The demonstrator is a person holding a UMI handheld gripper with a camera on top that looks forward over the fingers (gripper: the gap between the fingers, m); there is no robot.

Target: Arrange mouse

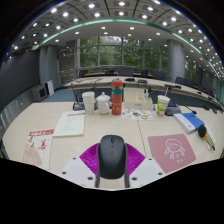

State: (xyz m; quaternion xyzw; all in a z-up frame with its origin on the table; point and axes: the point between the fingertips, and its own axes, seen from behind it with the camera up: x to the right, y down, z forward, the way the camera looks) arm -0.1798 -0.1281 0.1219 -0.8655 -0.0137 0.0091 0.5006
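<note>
A black computer mouse [112, 156] sits between my gripper's [112, 163] two fingers, its front pointing away from me. The magenta pads [90, 158] press against both of its sides. The mouse appears held just above the pale wooden table [100, 132], close to the table's near edge. A pink mouse mat [172, 150] with a white drawing lies on the table to the right of the mouse.
Beyond the mouse stand a red-and-green bottle [117, 98], white cups [88, 101] and a pale green cup [163, 104]. White paper [70, 123] and a red-printed sheet [38, 146] lie to the left. Blue items [188, 122] lie to the right. Office desks and chairs are behind.
</note>
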